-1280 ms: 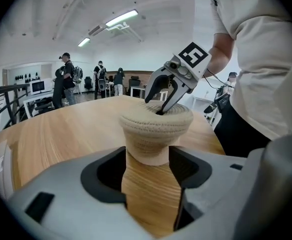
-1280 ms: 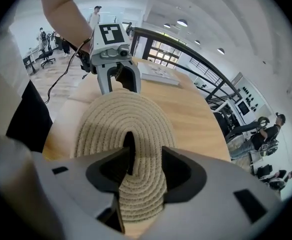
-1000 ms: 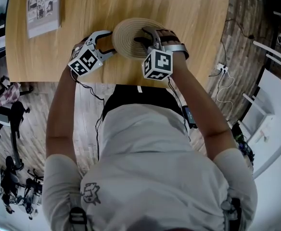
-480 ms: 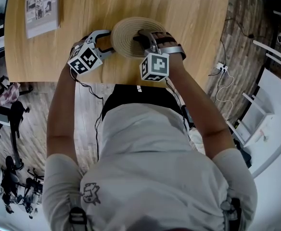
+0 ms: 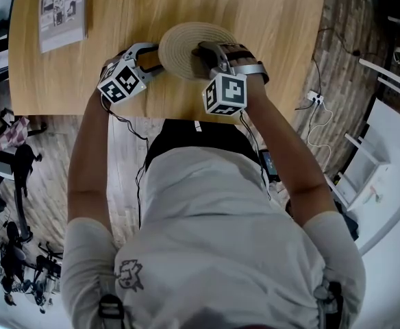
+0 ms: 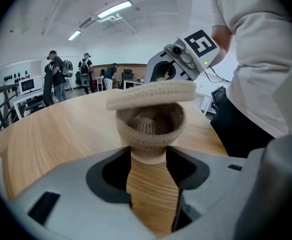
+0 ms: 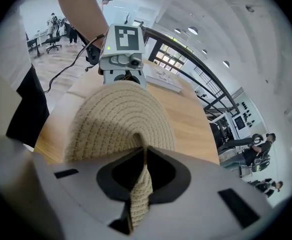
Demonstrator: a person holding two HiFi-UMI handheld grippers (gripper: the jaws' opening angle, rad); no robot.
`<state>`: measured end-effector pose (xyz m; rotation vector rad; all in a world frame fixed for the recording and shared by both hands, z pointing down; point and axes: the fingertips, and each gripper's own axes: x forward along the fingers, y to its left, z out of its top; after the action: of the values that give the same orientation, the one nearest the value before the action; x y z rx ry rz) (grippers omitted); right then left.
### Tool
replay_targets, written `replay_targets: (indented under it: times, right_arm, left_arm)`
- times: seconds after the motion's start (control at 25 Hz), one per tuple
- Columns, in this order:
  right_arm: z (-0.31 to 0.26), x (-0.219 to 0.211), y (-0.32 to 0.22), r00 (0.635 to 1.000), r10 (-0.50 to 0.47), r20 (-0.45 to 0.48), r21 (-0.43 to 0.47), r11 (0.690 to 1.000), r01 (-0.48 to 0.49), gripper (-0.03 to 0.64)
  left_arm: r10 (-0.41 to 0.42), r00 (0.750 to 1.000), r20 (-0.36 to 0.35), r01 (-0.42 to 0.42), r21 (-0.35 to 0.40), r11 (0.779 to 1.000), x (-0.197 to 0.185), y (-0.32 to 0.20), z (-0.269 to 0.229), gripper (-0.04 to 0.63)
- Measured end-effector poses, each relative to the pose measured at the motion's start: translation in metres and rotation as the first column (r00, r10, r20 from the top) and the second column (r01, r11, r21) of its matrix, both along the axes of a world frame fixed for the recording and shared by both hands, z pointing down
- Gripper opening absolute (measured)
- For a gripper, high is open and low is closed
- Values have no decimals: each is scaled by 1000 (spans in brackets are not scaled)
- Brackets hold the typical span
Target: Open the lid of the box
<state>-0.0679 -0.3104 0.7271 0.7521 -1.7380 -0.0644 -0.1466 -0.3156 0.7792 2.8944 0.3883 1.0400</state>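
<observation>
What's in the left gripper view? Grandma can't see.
A woven box on a wooden table, lid raised by the right gripper, whose jaws just closed on it. The left gripper, jaws just closing, clasps its base.

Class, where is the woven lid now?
In the left gripper view the woven lid hangs just above the open woven box near the wooden table's front edge, its rim between the right gripper's jaws, which have just closed on it.

Wooden table [image 5: 275, 19] — a booklet [image 5: 62, 12] lies on it.
</observation>
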Motion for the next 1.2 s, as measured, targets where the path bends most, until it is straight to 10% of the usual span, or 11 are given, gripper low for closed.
replay_targets:
  times: [0.44,1.2]
  right_arm:
    - [-45,6,-2,998,46,32,73,996,-48,26]
    - [-133,21,15,938,206,278,171,951,-259,26]
  left_arm:
    - [-82,996,25,83,-34,996,-15,-5,4,215]
    - [-341,925,-167,349,18,937,-22,-24,-131,201]
